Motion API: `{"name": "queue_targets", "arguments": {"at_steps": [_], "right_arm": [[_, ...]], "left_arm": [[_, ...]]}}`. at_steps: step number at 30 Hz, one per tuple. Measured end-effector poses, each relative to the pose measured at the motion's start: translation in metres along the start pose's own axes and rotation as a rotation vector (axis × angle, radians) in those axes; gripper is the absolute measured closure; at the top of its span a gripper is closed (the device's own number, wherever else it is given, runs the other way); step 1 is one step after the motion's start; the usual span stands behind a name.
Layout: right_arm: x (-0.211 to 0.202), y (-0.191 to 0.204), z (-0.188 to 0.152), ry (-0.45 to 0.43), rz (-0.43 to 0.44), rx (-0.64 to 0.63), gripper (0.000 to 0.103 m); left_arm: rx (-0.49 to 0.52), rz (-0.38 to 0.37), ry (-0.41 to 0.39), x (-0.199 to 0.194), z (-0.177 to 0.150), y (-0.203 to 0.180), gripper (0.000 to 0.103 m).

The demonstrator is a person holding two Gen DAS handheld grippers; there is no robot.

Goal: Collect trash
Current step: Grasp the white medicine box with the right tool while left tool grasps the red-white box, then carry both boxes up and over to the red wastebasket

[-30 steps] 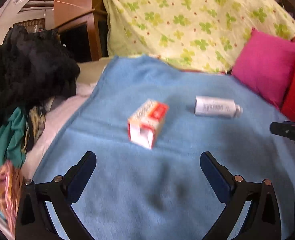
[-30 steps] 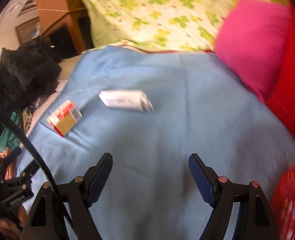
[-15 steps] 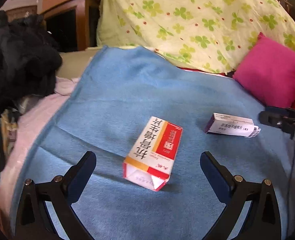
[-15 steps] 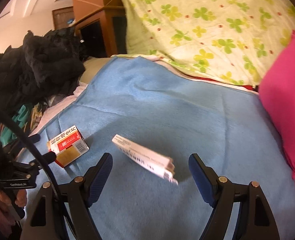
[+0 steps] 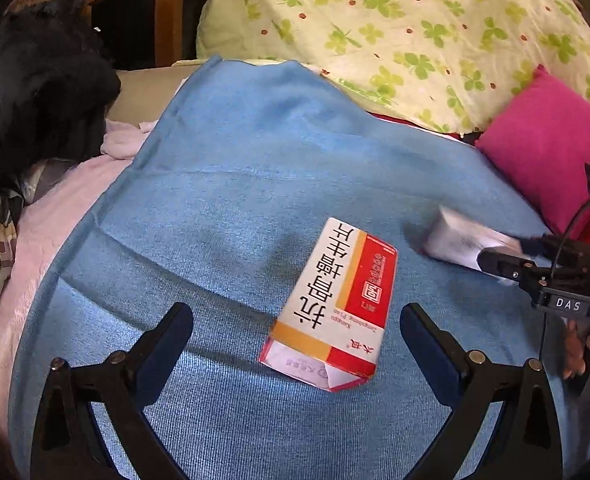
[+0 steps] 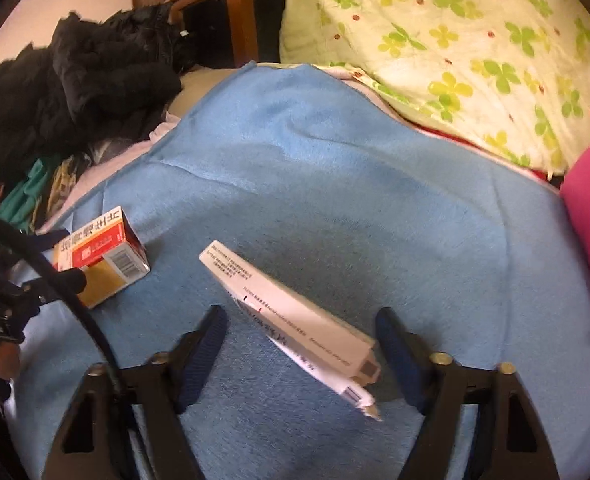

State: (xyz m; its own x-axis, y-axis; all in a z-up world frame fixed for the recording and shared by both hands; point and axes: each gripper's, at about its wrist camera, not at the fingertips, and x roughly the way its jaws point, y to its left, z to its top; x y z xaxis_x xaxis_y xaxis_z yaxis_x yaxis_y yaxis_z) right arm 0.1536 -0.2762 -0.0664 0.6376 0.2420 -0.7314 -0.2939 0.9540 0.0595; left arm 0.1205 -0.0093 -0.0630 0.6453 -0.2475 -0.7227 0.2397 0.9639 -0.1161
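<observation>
Boxes (image 5: pixel 335 308) lie mid-blanket (image 5: pixel 235 184), clear of its edges.

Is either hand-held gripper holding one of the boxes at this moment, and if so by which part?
Nothing is held. The left hand-held gripper stands open around the red and white box. The right hand-held gripper has been closing around the white box, pads not yet touching.

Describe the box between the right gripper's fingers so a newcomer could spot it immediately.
On the blue blanket spread in front of the clover-print quilt lie two cartons. The one meant is the slim white box, lying slantwise between the right gripper's closing fingers. Unlike the red and orange carton to its left, it is plain white with fine print.
</observation>
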Motion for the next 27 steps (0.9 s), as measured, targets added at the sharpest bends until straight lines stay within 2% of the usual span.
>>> {"name": "queue_targets", "arguments": {"at_steps": [1, 2, 3, 4, 8, 15, 22, 27], "right_arm": [[0.001, 0.001, -0.001, 0.007, 0.019, 0.004, 0.055], [0.002, 0.003, -0.001, 0.009, 0.020, -0.001, 0.057], [0.001, 0.006, -0.002, 0.007, 0.012, -0.010, 0.058], [0.000, 0.009, -0.003, 0.009, 0.013, -0.017, 0.061], [-0.007, 0.017, -0.006, 0.007, 0.040, 0.017, 0.065], [-0.028, 0.022, -0.015, 0.019, 0.057, 0.141, 0.068], [-0.073, 0.022, -0.023, -0.031, 0.014, 0.198, 0.076], [-0.106, 0.021, -0.036, -0.064, 0.006, 0.238, 0.076]], "left_arm": [[0.001, -0.006, 0.005, 0.001, 0.000, 0.000, 0.018], [0.001, -0.018, 0.013, 0.002, 0.000, -0.001, 0.026], [0.002, -0.028, 0.023, 0.003, 0.000, -0.002, 0.042], [0.005, -0.032, 0.040, 0.006, -0.001, -0.003, 0.042], [0.026, -0.027, 0.029, 0.002, -0.002, -0.009, 0.044], [0.037, -0.043, -0.030, -0.021, 0.002, -0.019, 0.045], [0.105, 0.017, -0.086, -0.044, 0.003, -0.048, 0.045], [0.153, 0.051, -0.125, -0.063, 0.001, -0.072, 0.045]]}}
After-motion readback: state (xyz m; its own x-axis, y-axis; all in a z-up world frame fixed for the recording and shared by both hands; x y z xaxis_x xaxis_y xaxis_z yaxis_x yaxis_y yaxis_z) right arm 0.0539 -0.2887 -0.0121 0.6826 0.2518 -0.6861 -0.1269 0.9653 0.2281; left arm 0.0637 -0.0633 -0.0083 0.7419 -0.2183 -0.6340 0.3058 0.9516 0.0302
